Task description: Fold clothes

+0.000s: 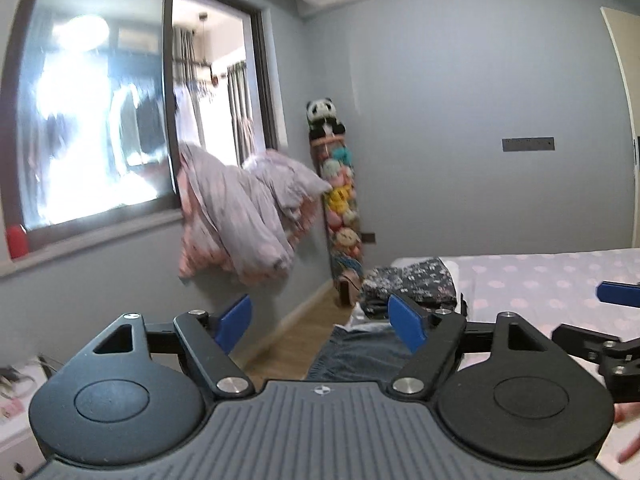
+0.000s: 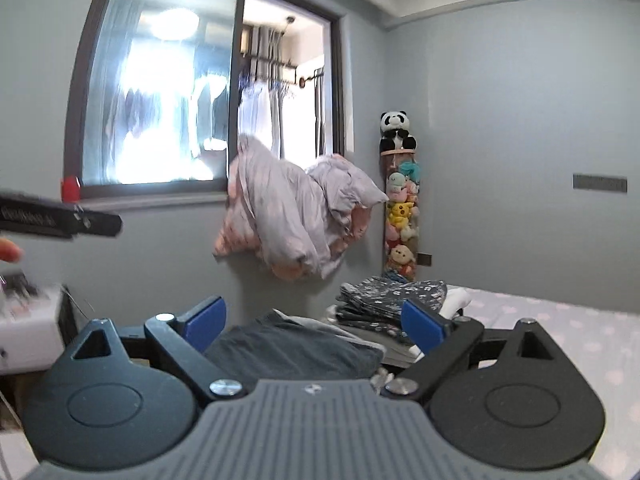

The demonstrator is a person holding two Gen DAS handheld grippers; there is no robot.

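My left gripper (image 1: 320, 322) is open and empty, held up above the near end of the bed. A blue denim garment (image 1: 360, 354) lies just below and beyond it. My right gripper (image 2: 314, 326) is open and empty above a dark grey folded garment (image 2: 292, 350). A stack of dark floral clothes (image 2: 390, 298) sits at the far end of the bed; it also shows in the left wrist view (image 1: 412, 282). The right gripper's blue fingertip (image 1: 618, 294) shows at the right edge of the left wrist view.
The bed (image 1: 540, 280) has a pink polka-dot sheet. A pink and grey quilt (image 2: 296, 216) hangs from the window sill (image 2: 160, 200). A tall holder of plush toys (image 2: 402, 216) with a panda on top stands in the corner. A white box (image 2: 28, 332) is at the left.
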